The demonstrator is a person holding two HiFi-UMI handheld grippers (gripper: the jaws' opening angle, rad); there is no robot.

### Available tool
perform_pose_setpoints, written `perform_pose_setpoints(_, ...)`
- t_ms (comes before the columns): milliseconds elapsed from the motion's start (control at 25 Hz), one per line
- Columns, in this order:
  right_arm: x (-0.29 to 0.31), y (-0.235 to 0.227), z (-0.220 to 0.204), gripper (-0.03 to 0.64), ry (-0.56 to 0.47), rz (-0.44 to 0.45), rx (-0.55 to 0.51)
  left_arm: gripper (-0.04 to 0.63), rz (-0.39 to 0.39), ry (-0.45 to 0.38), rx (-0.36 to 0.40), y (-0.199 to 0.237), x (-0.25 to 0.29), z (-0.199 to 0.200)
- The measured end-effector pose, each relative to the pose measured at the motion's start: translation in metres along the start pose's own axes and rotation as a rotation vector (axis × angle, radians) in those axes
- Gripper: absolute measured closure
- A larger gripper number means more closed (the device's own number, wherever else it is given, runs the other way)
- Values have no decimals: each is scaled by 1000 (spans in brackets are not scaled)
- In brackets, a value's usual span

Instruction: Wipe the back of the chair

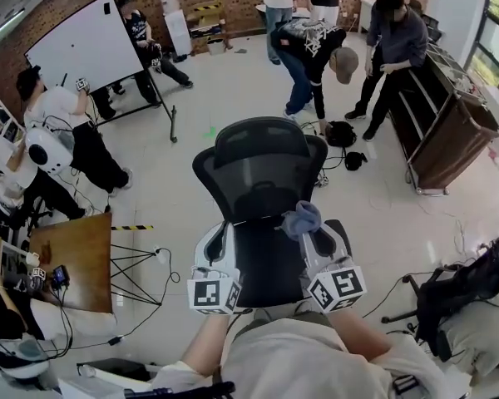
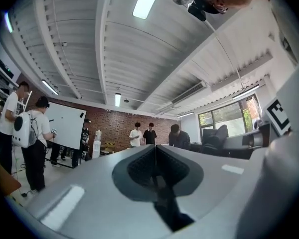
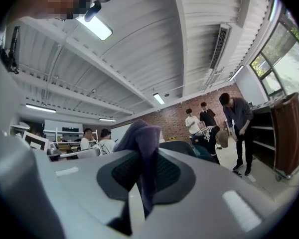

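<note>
A black office chair stands in the middle of the head view, its mesh back (image 1: 259, 175) and headrest (image 1: 262, 136) turned away from me and its seat (image 1: 270, 264) toward me. My left gripper (image 1: 224, 229) hovers over the seat's left side, below the back; its jaws are closed with nothing between them (image 2: 156, 151). My right gripper (image 1: 313, 233) is over the seat's right side, shut on a crumpled blue-grey cloth (image 1: 302, 219). In the right gripper view the cloth (image 3: 142, 138) sticks up from between the jaws. The cloth is just short of the lower right of the chair's back.
Several people stand or bend around the room beyond the chair. A whiteboard (image 1: 87, 44) is at the back left and a wooden table (image 1: 75, 260) at the near left. A brown cart (image 1: 449, 131) is on the right, and cables and black bags (image 1: 341, 134) lie on the floor.
</note>
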State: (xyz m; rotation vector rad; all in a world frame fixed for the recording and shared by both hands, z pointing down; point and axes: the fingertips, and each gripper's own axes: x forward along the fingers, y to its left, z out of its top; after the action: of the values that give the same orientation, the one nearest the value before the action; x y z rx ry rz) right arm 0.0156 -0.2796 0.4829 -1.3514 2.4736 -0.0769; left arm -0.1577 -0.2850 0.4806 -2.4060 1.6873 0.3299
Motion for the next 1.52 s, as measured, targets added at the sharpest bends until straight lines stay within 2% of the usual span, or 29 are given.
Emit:
perform_pose_setpoints(160, 49, -5, -29, 566, 49, 59, 15, 535, -9, -10, 3, 4, 13, 5)
perform_pose_setpoints(320, 161, -2, -79, 566, 64, 118, -29, 535, 45, -15, 64, 19, 4, 15)
perform_pose_setpoints(480, 260, -24, -135, 566, 183, 95, -56, 535, 126, -4, 95, 22, -6, 15)
perform_pose_setpoints(640, 305, -41, -168, 566, 288, 56, -55, 535, 177, 6, 94, 34, -14, 13)
perform_pose_setpoints(760, 310, -52, -172, 565, 310, 28, -81, 535, 174, -1, 76, 42, -17, 14)
perform_pose_setpoints(840, 304, -72, -167, 563, 310, -28, -77, 535, 147, -6, 61, 47, -17, 14)
perform_pose_setpoints(1040, 258, -161, -154, 564, 331, -225, -105, 535, 71, -3, 20, 47, -6, 2)
perform_pose_setpoints(1200, 214, -214, -139, 565, 325, -318, -113, 535, 6, 1, -4, 24, 4, -4)
perform_pose_setpoints(1280, 207, -221, -132, 565, 325, -318, -105, 535, -26, 6, -6, 8, 12, -4)
perform_pose_setpoints(1360, 206, -203, -123, 566, 302, -285, -97, 534, -42, 11, -5, -2, 18, -4)
perform_pose_setpoints(1440, 210, -156, -123, 566, 268, -195, -104, 535, -41, 10, -1, -3, 18, -3)
perform_pose_setpoints(1520, 223, -95, -145, 566, 265, -81, -113, 535, -18, 13, -3, 3, 13, -3)
